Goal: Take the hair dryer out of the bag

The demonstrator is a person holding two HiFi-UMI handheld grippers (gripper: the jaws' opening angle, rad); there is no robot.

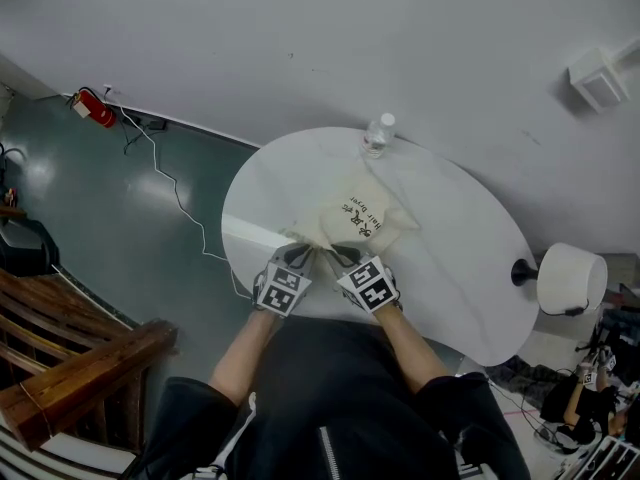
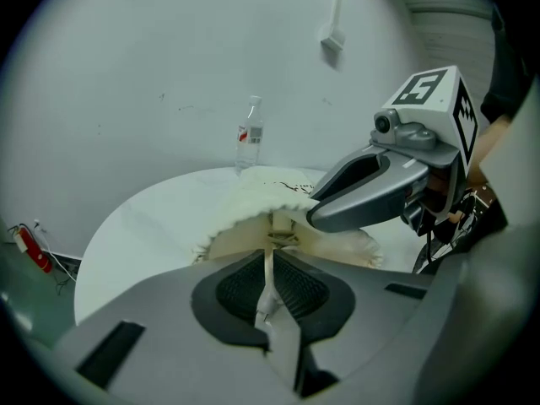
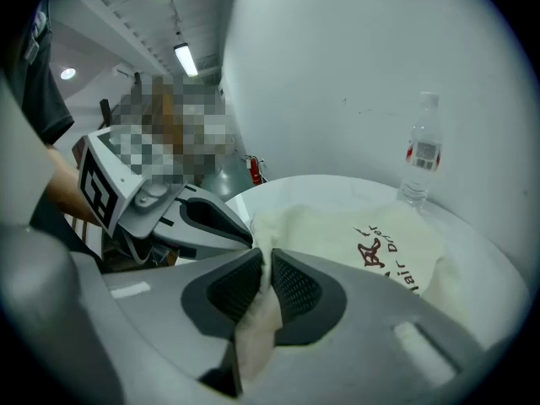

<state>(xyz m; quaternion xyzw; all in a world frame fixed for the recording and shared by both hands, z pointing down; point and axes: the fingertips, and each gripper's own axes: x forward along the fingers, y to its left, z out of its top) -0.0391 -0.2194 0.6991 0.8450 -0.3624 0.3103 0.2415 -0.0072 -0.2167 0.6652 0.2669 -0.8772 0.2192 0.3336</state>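
both the left gripper (image 1: 300, 256) and right gripper (image 1: 345, 259) are clamping the cream drawstring bag (image 1: 365, 218)
left is pinching its cord (image 2: 268, 268), right its fabric rim, at mid-frame.

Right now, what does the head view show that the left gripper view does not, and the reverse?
Only the head view: the white cylinder beside the table, and the wooden furniture on the floor. Only the left gripper view: the left gripper shut on a thin strip at the gathered mouth of the bag. Both: the bag, the water bottle, the round table, and the right gripper at the bag.
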